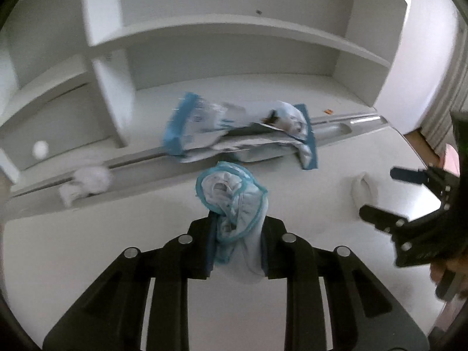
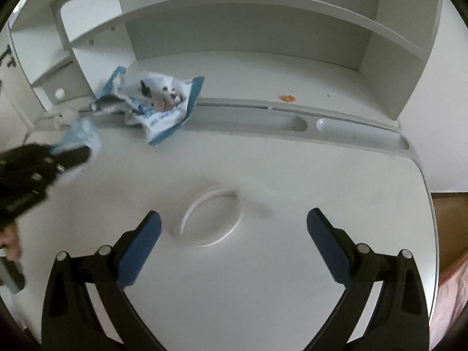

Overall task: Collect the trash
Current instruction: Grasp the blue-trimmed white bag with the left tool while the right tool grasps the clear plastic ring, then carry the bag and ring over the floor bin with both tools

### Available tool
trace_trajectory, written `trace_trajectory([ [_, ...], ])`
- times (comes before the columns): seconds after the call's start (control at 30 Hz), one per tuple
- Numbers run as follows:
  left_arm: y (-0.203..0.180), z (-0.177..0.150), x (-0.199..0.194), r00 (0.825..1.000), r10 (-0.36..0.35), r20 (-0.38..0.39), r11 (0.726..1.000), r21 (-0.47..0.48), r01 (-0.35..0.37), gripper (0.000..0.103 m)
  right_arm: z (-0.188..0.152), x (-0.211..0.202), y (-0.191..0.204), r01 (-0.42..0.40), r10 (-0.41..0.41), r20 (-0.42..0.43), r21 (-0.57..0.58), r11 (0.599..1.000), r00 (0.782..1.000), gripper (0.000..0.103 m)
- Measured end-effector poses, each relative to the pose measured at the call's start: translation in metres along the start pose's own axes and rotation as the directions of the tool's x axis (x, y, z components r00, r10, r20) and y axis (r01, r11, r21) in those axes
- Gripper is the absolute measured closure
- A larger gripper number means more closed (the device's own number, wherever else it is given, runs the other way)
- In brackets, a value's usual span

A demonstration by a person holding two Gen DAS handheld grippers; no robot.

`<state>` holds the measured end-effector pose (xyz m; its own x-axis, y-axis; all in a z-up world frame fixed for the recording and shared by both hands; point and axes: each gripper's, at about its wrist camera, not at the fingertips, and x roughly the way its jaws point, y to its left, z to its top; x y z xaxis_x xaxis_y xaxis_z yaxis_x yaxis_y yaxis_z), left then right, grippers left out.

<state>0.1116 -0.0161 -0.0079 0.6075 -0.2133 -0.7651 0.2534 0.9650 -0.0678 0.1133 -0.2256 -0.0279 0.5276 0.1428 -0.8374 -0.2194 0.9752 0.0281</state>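
Observation:
My left gripper [image 1: 237,234] is shut on a crumpled wrapper [image 1: 231,196], white with light blue edges, held just above the white desk [image 1: 117,234]. In the right wrist view the left gripper [image 2: 73,152] and this wrapper [image 2: 82,134] sit blurred at the left. A larger blue-and-white packet [image 1: 242,128] [image 2: 163,102] lies across the desk's groove behind it. My right gripper [image 2: 234,225] [image 1: 378,193] stands open, with a small white wad [image 2: 210,219] [image 1: 362,188] on the desk between its fingers, untouched.
A crumpled white tissue [image 1: 90,181] lies at the groove's left end. An orange scrap [image 2: 287,98] sits on the rear ledge. White shelves [image 2: 234,3] rise behind the desk. Recessed pen trays [image 2: 359,130] run along the back. The desk's rounded right edge [image 2: 430,204] is near.

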Motion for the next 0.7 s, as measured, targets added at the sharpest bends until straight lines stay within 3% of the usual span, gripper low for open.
trace_trajectory([
  [0.03,0.003,-0.001,-0.004,1.000,0.006,0.001,1.000,-0.004,-0.006,0.080,-0.001,0.004,0.003,0.010,-0.010,0.001,-0.010,1.000,1.000,0.023],
  [0.13,0.014,-0.007,-0.013,1.000,0.027,0.003,0.999,-0.021,-0.026,0.080,0.000,0.003,0.013,0.005,-0.005,0.031,-0.012,1.000,1.000,0.038],
  [0.17,0.017,-0.010,-0.015,0.999,0.033,-0.001,0.999,-0.029,-0.033,0.080,0.001,0.001,0.013,-0.005,0.006,0.042,-0.015,1.000,0.999,0.055],
  [0.33,0.020,-0.017,-0.022,1.000,0.011,-0.007,0.999,-0.049,-0.012,0.081,-0.005,-0.007,0.003,-0.064,0.064,0.047,0.009,0.998,0.997,0.058],
  [0.5,0.014,-0.015,-0.034,1.000,0.001,0.010,0.999,-0.038,-0.001,0.081,-0.006,-0.034,-0.011,-0.067,0.065,0.096,0.020,0.998,0.993,0.058],
  [0.7,-0.018,-0.012,-0.041,0.998,-0.053,0.014,0.998,0.016,0.053,0.081,-0.028,-0.040,-0.036,-0.108,0.102,0.079,0.075,0.991,0.992,0.058],
])
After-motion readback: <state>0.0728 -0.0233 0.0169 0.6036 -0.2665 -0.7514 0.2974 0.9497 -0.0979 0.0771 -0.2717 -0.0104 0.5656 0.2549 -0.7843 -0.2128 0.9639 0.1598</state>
